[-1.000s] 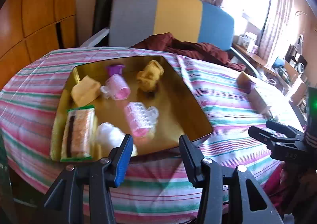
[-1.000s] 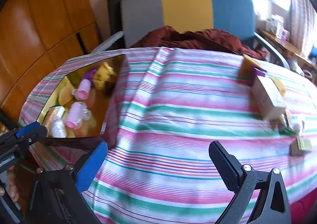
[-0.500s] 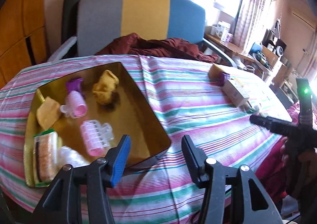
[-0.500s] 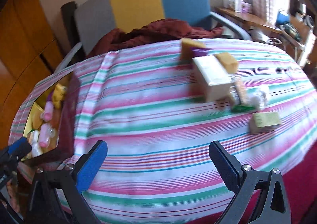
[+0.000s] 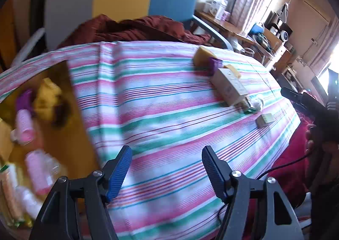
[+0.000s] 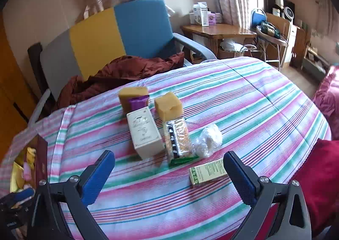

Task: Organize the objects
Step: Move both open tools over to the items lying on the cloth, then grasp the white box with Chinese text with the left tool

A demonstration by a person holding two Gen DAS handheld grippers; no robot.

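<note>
A gold tray [image 5: 63, 134] at the table's left holds pink hair rollers [image 5: 23, 125], a yellow plush, a snack bar and other items. In the right wrist view a loose group lies on the striped cloth: a cream box [image 6: 145, 131], two yellow sponges [image 6: 168, 106], a purple item [image 6: 138, 101], a snack bar pack [image 6: 179, 139], a white wrapped ball [image 6: 208, 140] and a small green box [image 6: 208, 173]. My right gripper [image 6: 168, 178] is open and empty, just in front of the group. My left gripper [image 5: 166, 169] is open and empty over bare cloth right of the tray.
A grey, yellow and blue chair [image 6: 118, 34] with a maroon garment [image 6: 127, 74] stands behind the table. A wooden desk [image 6: 218, 30] with bottles and cluttered furniture sit at the right. A red cushion [image 6: 317, 176] lies by the table's near right edge.
Both grippers have swung to the right, away from the tray. The loose group of objects has come into the centre of the right wrist view. Both stay open.
</note>
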